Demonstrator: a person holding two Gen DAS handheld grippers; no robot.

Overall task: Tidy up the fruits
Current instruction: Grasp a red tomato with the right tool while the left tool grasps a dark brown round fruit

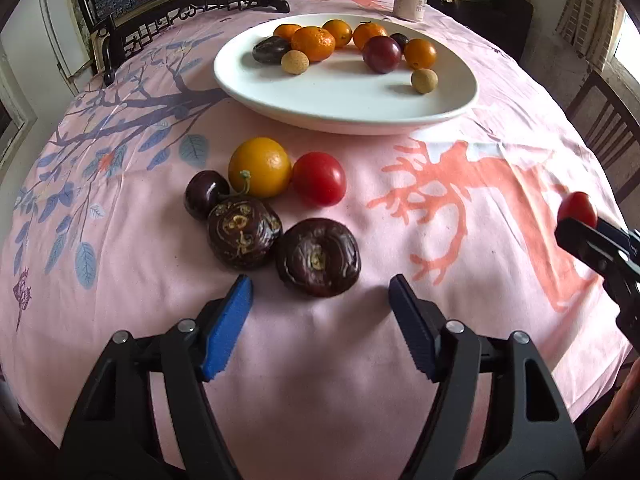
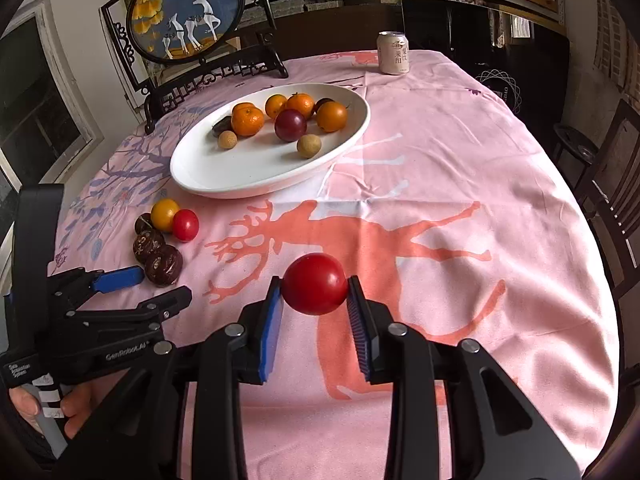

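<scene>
My right gripper (image 2: 315, 286) is shut on a red tomato (image 2: 315, 289) and holds it above the pink tablecloth; it also shows at the right edge of the left wrist view (image 1: 577, 208). My left gripper (image 1: 320, 292) is open and empty, just in front of a dark wrinkled fruit (image 1: 318, 256). Beside it lie a second dark wrinkled fruit (image 1: 243, 232), a dark cherry (image 1: 205, 193), a yellow-orange fruit (image 1: 259, 167) and a red tomato (image 1: 319, 178). The white oval plate (image 1: 344, 100) behind holds several oranges, dark plums and longans.
A drink can (image 2: 393, 53) stands at the table's far edge. A framed deer picture on a dark stand (image 2: 188, 12) is at the back left. Wooden chairs (image 2: 616, 184) stand at the right. The loose fruit cluster also shows in the right wrist view (image 2: 164, 236).
</scene>
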